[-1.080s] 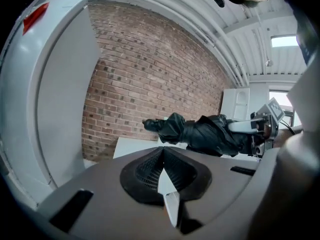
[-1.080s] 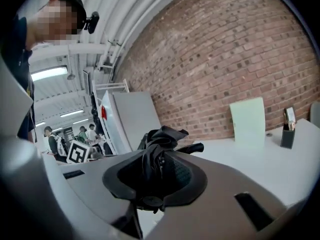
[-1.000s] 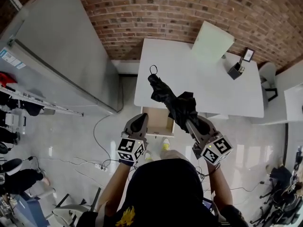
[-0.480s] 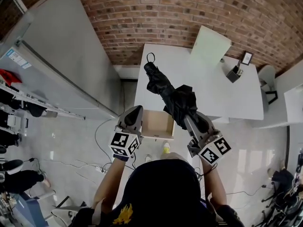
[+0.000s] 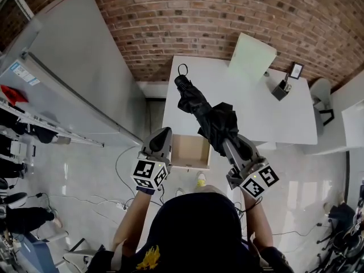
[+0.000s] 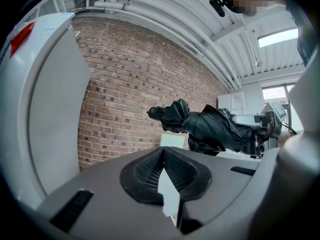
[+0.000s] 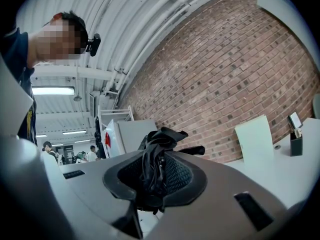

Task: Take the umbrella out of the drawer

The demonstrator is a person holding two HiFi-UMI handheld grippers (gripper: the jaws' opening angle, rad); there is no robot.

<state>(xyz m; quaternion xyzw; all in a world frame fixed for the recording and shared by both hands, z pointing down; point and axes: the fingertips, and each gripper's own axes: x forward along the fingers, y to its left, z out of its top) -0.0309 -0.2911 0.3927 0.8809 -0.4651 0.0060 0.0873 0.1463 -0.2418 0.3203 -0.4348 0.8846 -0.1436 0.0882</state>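
A black folded umbrella point(image 5: 211, 117) hangs in the air above the white table's point(image 5: 273, 110) front edge, its strap loop pointing toward the brick wall. My right gripper point(image 5: 235, 147) is shut on its handle end, and crumpled black fabric point(image 7: 154, 156) fills the space between the pads. Below it, the wooden drawer point(image 5: 190, 151) stands pulled out from under the table. To the drawer's left is my left gripper point(image 5: 161, 134), shut with nothing in it point(image 6: 163, 156). From the left gripper view the umbrella point(image 6: 212, 129) shows level, off to the right.
A tall grey cabinet point(image 5: 74, 67) stands at the left against the brick wall. On the table are a pale green board point(image 5: 253, 51), a dark pen holder point(image 5: 282, 86) and a small frame point(image 5: 297, 68). Cables run over the floor near the person's feet.
Both grippers have risen, and the umbrella has come up and away from the drawer with the right one. Over the last half second almost nothing moved.
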